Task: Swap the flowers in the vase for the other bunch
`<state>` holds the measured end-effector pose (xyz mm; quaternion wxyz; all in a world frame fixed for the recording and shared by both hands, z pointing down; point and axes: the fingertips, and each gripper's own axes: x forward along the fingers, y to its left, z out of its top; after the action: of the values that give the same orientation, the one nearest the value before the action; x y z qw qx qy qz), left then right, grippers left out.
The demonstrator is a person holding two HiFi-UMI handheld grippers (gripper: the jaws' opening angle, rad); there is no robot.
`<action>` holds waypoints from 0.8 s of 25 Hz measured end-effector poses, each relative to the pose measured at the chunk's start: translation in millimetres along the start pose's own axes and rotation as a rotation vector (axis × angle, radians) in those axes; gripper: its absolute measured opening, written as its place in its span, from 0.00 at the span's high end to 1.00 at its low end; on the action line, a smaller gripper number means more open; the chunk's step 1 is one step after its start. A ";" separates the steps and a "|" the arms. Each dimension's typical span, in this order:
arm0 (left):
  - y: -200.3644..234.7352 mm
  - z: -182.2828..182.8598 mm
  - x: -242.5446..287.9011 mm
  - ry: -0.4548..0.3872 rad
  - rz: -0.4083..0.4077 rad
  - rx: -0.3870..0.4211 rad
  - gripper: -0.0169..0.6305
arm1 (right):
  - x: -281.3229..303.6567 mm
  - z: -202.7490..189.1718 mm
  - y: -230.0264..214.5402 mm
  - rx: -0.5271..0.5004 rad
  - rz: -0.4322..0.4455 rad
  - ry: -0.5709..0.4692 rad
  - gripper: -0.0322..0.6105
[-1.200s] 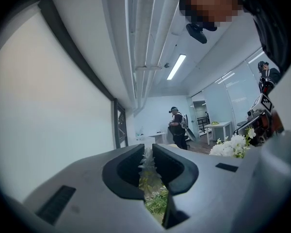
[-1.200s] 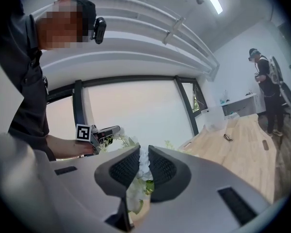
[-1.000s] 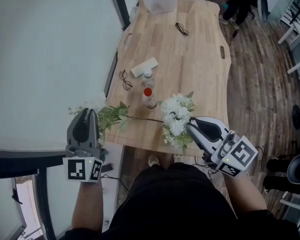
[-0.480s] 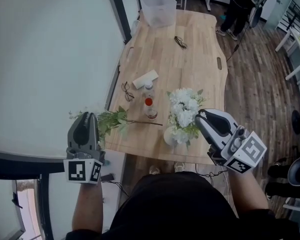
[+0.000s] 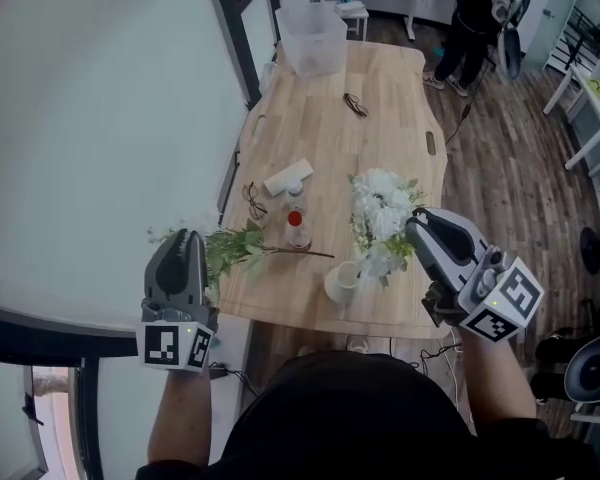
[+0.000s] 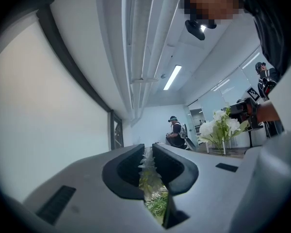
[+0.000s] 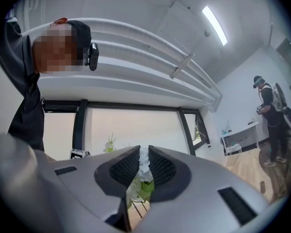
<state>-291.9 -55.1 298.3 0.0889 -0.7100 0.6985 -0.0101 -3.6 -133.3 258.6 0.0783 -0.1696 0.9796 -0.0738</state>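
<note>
1. A long wooden table ran away from the camera beside a pale wall and a dark window frame, over a plank floor.
2. A clear bin sat at the table's far end, with glasses lying mid-table. Nearer the left edge were a white card, a second pair and two bottles, one of them red-capped.
3. A person stood on the floor beyond the far end.
4. The white vase stood upright close to the near edge, its mouth in plain view.
5. The right gripper was held out over the table's near right corner, pointing roughly level. Its jaws were narrow and closed on the white bunch, whose blooms hung just to the right of the vase. That gripper's own view showed white petals and a green leaf pinched between the ribbed pads.
6. The left gripper was held off the near left corner, also about level. Its jaws were almost together on the green bunch. The leaves spread at the tip and a thin stem reached right over the tabletop, towards the bottles.
7. Both forearms stretched forward from a dark-clothed torso with the marker cubes turned to the camera. The two grippers were well apart, with the vase between them.
</note>
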 end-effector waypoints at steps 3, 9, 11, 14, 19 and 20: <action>-5.6 4.2 2.9 -0.003 -0.015 0.013 0.90 | -3.4 16.4 -5.0 -0.013 -0.009 -0.029 0.84; -15.2 5.6 9.1 -0.006 -0.040 0.035 0.90 | -14.5 33.3 -16.6 -0.035 -0.044 -0.064 0.84; -18.4 6.3 10.9 -0.006 -0.051 0.039 0.90 | -18.1 35.9 -18.7 -0.038 -0.056 -0.069 0.84; -21.1 3.7 14.8 -0.005 -0.071 0.043 0.90 | -21.9 38.4 -21.3 -0.043 -0.078 -0.080 0.84; -28.7 -4.3 22.9 -0.001 -0.098 0.026 0.90 | -33.9 36.4 -29.1 -0.043 -0.112 -0.092 0.84; -32.3 -3.2 24.0 0.000 -0.105 0.028 0.90 | -37.7 37.6 -30.2 -0.042 -0.119 -0.093 0.84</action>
<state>-259.7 -79.1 303.3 0.0981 -0.7444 0.6600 -0.0243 47.9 -152.9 231.9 0.1154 -0.2325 0.9644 -0.0496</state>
